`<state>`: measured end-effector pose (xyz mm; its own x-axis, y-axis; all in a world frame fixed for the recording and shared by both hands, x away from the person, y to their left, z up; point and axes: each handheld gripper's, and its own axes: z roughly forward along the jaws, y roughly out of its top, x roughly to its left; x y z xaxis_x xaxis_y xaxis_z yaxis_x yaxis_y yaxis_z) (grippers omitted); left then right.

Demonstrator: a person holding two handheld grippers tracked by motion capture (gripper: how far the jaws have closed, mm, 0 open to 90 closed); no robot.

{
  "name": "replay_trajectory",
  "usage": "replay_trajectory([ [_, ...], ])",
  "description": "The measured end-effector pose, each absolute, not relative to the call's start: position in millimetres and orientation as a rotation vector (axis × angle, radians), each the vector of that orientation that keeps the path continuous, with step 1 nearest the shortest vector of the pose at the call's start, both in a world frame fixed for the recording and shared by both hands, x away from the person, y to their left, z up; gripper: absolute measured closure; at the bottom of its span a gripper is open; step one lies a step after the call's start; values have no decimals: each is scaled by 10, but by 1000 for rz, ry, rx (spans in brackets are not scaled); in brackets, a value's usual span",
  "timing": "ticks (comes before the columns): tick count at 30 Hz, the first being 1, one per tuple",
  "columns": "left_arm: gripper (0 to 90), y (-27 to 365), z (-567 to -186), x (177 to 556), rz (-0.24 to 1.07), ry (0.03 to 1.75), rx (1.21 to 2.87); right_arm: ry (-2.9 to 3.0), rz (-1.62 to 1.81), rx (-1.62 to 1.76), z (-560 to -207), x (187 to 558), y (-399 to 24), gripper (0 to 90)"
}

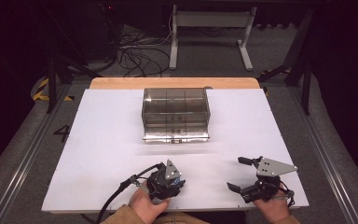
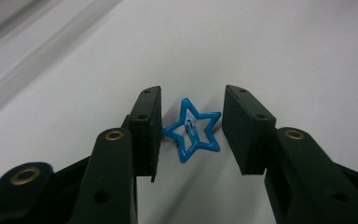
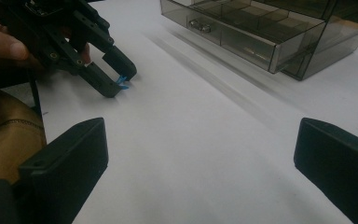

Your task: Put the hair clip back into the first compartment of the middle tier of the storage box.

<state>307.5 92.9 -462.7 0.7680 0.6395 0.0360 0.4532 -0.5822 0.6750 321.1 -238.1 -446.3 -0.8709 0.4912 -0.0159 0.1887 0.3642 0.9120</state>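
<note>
Seen from above, a person sits at a white counter (image 1: 98,140) holding a two-jaw tool in each hand. At the near edge, the left tool (image 1: 168,183) points down at the surface; the right tool (image 1: 240,173) rests well apart from it, jaws spread wide with nothing between them. A smoky clear drawer box (image 1: 175,114) stands toward the far side, its bottom drawer pulled out a little.

From the left tool's own camera, a small blue star clip (image 2: 192,133) lies on the counter between the two black jaws. One star point touches or nearly touches the left-hand jaw; a narrow gap shows at the other jaw, so the clip is bracketed but not yet pinched (the jaws are narrowed most of the way).

Risks, as a judgement: the clip is thin, hollow and lies nearly flat, so the pads may close on the star's points alone and flick it sideways or out. Lifting before both pads press would leave it behind.
</note>
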Motion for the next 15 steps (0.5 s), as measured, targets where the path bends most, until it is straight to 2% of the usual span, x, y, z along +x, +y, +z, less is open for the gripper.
replay_trajectory([
  [15, 626, 935, -4624, 3078, 363, 807, 2294, 2349, 1504, 599, -4468, 3212, -2379, 34],
])
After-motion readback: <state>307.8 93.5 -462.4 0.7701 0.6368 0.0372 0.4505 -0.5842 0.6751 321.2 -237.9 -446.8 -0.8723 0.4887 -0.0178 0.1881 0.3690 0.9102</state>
